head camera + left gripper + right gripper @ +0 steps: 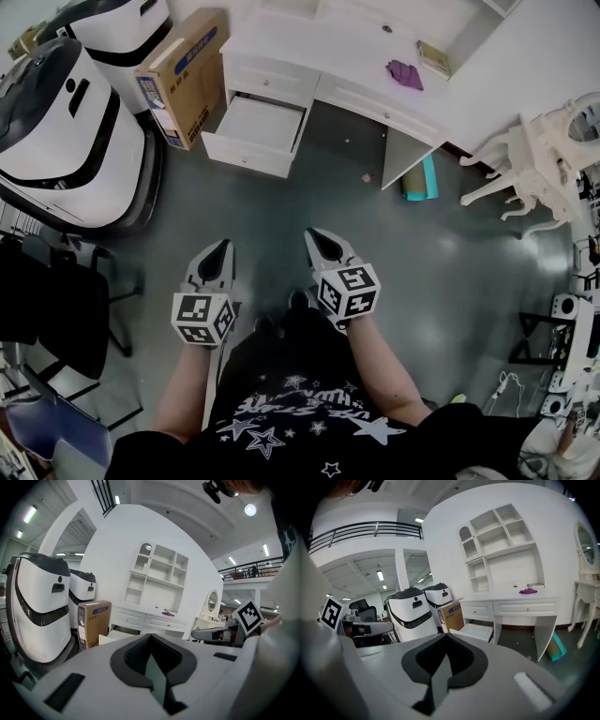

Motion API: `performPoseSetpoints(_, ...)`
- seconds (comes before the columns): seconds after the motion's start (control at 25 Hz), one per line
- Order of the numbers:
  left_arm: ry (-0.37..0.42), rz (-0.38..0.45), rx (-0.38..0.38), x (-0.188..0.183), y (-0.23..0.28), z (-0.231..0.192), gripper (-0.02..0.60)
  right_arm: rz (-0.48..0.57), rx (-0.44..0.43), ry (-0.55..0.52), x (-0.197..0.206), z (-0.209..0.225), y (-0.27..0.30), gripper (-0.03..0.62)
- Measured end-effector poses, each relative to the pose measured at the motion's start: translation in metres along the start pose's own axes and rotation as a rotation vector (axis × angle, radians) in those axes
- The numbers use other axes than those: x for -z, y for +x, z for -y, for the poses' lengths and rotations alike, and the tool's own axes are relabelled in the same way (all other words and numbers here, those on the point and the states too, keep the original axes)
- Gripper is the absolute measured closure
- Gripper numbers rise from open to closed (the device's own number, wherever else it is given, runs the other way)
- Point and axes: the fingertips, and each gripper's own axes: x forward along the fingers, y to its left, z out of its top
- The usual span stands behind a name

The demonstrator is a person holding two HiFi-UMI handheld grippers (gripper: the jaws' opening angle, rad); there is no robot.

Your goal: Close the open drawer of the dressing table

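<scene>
Your left gripper [221, 249] and right gripper [317, 238] both have jaws pressed together, holding nothing. The drawer [255, 129] stands pulled out at the left end of the dressing table [309, 42], well apart from both grippers.

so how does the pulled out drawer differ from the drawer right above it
The lower drawer is pulled out, its white inside showing; the upper drawer is shut, only its front visible. The lower drawer juts out over the floor; the upper drawer sits flush under the tabletop. Both are white.
</scene>
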Motion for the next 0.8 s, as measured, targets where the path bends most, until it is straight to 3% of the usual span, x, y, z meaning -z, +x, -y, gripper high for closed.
performPoseSetpoints(0.2,-0.005,-0.024,-0.027,0.003,0.025,-0.005,0.572,-0.017,-0.028,0.015,0.0,0.022,0.033,0.591)
performPoseSetpoints(0.48,0.014,-0.061,-0.078,-0.006,0.082,-0.024,0.572,-0.002,-0.11,0.008,-0.036,0.053,0.105,0.591)
performPoseSetpoints(0.8,0.027,-0.098,-0.104,-0.017,0.155,-0.028,0.572,-0.052,-0.123,-0.027,-0.052,0.105,0.162,0.591)
